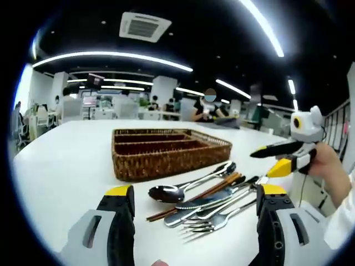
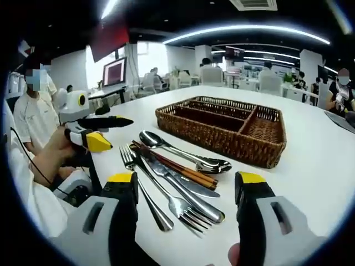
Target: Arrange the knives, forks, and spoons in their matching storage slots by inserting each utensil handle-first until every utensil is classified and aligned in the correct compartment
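One wicker tray (image 2: 222,130) on white surface (image 1: 66,172); beside it a pile: two spoons (image 2: 186,152), two forks (image 2: 145,191), knife (image 2: 183,191), chopsticks (image 2: 175,165). Both claws (image 1: 194,208) (image 2: 186,194) spread, empty.

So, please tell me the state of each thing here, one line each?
Wicker tray: upright, compartments empty.
Spoons: on table, unsorted.
Forks: on table, piled.
Chopsticks: lying in pile.
Left tongs: open, empty.
Right tongs: open, empty.
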The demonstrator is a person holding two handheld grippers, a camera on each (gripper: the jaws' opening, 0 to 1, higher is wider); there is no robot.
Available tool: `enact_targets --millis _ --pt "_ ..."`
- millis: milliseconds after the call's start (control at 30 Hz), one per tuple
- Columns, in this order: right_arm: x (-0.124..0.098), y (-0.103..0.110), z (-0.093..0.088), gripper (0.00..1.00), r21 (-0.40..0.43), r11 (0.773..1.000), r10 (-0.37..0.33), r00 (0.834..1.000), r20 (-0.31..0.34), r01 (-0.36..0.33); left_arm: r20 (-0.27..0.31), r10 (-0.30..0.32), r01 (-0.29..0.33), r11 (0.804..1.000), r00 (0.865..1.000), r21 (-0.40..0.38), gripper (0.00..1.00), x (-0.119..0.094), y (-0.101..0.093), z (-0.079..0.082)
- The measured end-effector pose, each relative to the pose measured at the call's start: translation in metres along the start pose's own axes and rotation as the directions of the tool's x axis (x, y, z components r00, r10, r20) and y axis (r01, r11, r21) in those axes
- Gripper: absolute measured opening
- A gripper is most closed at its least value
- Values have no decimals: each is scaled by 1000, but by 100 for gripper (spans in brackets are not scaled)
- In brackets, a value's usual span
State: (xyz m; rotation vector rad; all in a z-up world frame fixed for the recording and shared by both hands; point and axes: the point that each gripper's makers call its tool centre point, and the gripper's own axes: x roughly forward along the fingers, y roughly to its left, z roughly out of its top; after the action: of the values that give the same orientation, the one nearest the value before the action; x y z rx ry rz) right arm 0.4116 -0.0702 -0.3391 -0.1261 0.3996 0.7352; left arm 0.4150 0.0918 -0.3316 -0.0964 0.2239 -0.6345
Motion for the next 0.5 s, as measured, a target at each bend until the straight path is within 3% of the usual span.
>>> enact_targets --millis 500 --pt "-1 -4 0 74 10 1000 -1 1000 5 1 -13 10 -9 1000 1000 14 91 3 2 2"
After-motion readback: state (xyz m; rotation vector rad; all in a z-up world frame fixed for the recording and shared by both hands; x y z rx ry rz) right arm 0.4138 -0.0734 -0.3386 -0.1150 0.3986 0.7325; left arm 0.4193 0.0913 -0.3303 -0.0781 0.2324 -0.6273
